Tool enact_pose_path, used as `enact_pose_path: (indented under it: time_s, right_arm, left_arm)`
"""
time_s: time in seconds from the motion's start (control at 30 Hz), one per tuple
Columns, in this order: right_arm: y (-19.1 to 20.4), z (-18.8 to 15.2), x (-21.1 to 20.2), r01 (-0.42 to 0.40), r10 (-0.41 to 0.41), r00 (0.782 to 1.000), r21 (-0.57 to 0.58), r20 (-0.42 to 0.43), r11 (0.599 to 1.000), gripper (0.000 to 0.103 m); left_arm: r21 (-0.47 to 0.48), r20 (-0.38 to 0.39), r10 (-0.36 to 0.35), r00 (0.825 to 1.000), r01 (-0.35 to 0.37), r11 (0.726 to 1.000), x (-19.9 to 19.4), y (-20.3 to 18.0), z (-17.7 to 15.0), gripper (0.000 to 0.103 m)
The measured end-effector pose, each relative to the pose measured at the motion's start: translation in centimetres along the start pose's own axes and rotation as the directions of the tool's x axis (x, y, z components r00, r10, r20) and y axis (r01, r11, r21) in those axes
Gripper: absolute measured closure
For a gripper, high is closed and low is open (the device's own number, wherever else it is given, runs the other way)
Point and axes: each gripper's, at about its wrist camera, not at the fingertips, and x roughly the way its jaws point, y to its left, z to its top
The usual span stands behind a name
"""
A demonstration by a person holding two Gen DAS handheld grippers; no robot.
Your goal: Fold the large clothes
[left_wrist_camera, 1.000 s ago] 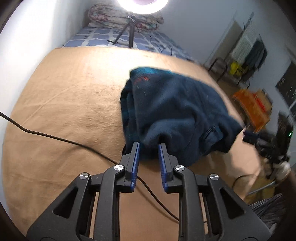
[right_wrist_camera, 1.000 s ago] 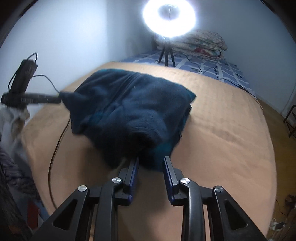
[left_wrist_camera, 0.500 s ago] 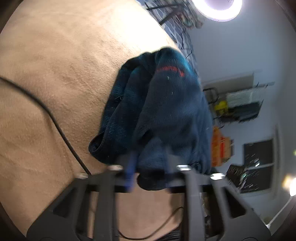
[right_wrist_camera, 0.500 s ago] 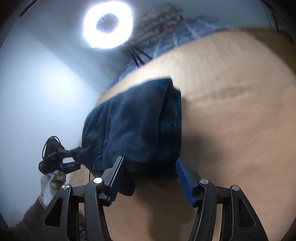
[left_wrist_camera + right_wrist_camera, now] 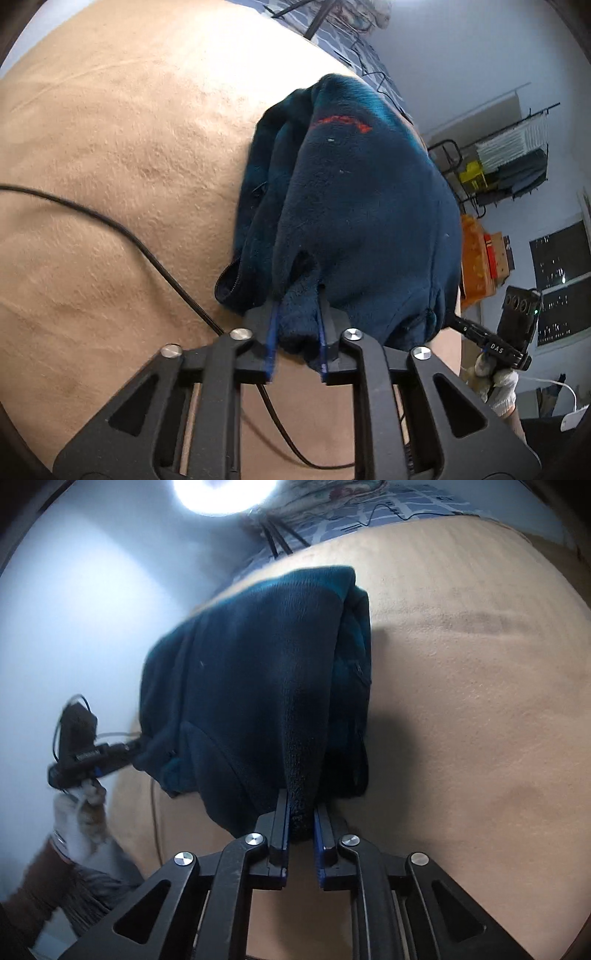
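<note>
The dark blue fleece jacket [image 5: 354, 206] lies as a thick, part-folded bundle on the tan blanket of the bed [image 5: 110, 155], its near edge lifted a little where the two tools hold it, the rest sagging back onto the blanket; take the jacket as the landmark. The left tool [image 5: 295, 332] is closed down on a fat tuck of fleece at the jacket's near edge, its blue fingers [image 5: 271, 339] kept somewhat apart by the wad between them; the right tool [image 5: 301, 823] is closed tighter on a narrower ridge of pile at the jacket's near edge in its own view. The cloth looks soft, limp and bulky, not heavy for its size but thick enough that several layers stack under one pinch, so a grip is likely to catch only the top layers and let the lower ones slide out. A zipper [image 5: 231, 282] shows at the jacket's near left corner, the one stiff line in it. Holding through all layers at the two near corners, well apart, should carry the fold cleanly; the nap gives decent friction. A black cable [image 5: 122, 229] runs over the blanket left of the jacket and under the left tool, where it could snag.
</note>
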Motion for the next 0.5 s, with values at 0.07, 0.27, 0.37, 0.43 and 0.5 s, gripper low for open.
enact_pose_path:
  time_s: [0.07, 0.27, 0.37, 0.43, 0.5]
  right_arm:
    - [0.9, 0.4, -1.4, 0.078, -0.077, 0.997, -0.059, 0.013, 0.995, 0.067]
    - [6.8, 2.2, -6.6, 0.189, -0.139, 0.962, -0.205, 0.235, 0.96, 0.066]
    - [11.2, 3.5, -4.8, 0.137, -0.057, 0.958, -0.275, 0.28, 0.951, 0.066]
    - [14.2, 4.5, -2.1, 0.103, -0.014, 0.965, -0.334, 0.261, 0.937, 0.066]
    - [16.5, 5.1, 1.1, 0.088, 0.0, 0.975, -0.389, 0.221, 0.917, 0.068]
  left_arm:
    - [0.015, 0.005, -0.022, 1.0, 0.022, 1.0, -1.4, -0.2, 1.0, 0.07]
    - [0.005, 0.144, -0.095, 0.985, 0.095, 0.995, -6.2, 0.5, 5.8, 0.042]
    - [-0.081, 0.14, -0.179, 0.974, 0.191, 0.978, -5.3, 1.9, 8.4, 0.042]
    - [-0.121, 0.132, -0.207, 0.969, 0.223, 0.967, -4.3, 2.6, 10.1, 0.042]
    - [-0.148, 0.125, -0.241, 0.962, 0.259, 0.955, -3.4, 3.5, 11.2, 0.042]
